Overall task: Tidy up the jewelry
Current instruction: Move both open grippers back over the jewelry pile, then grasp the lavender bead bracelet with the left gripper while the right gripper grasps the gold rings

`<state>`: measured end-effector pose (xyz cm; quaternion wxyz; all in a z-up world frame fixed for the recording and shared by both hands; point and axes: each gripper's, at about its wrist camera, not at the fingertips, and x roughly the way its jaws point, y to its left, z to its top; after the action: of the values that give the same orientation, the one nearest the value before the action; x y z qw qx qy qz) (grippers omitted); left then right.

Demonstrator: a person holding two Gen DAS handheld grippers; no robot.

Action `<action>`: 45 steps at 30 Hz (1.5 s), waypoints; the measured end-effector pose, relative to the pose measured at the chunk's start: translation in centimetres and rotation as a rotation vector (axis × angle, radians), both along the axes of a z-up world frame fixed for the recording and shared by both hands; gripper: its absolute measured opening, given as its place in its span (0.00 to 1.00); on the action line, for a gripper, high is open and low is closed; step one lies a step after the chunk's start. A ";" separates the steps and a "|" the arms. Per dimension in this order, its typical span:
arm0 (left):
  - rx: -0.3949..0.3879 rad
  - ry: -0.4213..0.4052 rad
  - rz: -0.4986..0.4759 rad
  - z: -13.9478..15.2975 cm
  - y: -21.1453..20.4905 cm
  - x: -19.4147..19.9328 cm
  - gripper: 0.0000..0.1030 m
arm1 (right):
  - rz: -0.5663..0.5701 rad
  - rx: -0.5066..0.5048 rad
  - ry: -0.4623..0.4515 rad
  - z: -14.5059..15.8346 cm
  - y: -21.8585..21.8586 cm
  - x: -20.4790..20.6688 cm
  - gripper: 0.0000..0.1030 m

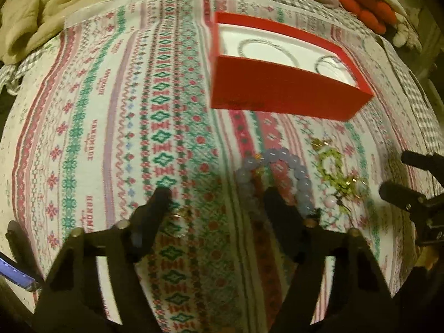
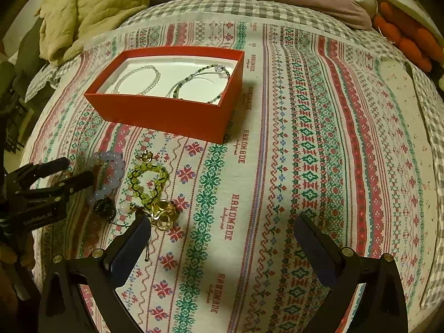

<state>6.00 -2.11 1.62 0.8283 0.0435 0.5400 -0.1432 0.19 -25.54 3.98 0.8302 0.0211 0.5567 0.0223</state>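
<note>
Your left gripper (image 1: pixel 215 194) hangs over the blue bead bracelet (image 1: pixel 277 172) on the bed cloth (image 1: pixel 111 111), jaws partly open and holding nothing, while your right gripper (image 2: pixel 222 226) waits wide open and empty, so the bracelet can join the red box (image 2: pixel 166 116).

Red box (image 2: pixel 166 116), pale-blue beads (image 1: pixel 291 166), green bracelet (image 2: pixel 148 179)

Patterned cloth (image 2: pixel 277 166): word "HANDMADE" printed repeatedly in red capitals along the stripes, with a small illegible script line beneath each; readable in both views. Left gripper (image 2: pixel 80 170): pale lettering on its black body, too blurred to read.
</note>
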 end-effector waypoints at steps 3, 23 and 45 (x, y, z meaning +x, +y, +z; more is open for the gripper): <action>0.002 0.005 -0.021 -0.1 -0.6 -0.2 0.55 | 0.001 0.026 -0.002 0.2 0.1 0.3 1.00; -0.143 -0.009 -0.060 2.6 1.0 -1.6 0.12 | 0.030 0.044 -0.024 1.0 1.7 1.6 1.00; -0.193 -0.073 -0.029 6.3 2.8 -1.7 0.12 | -0.027 0.247 0.087 0.9 0.4 2.6 0.62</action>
<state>4.26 0.72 7.92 0.8456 -0.0234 0.4923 -0.2049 2.82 -25.11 4.89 0.7966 0.1315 0.5848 0.0783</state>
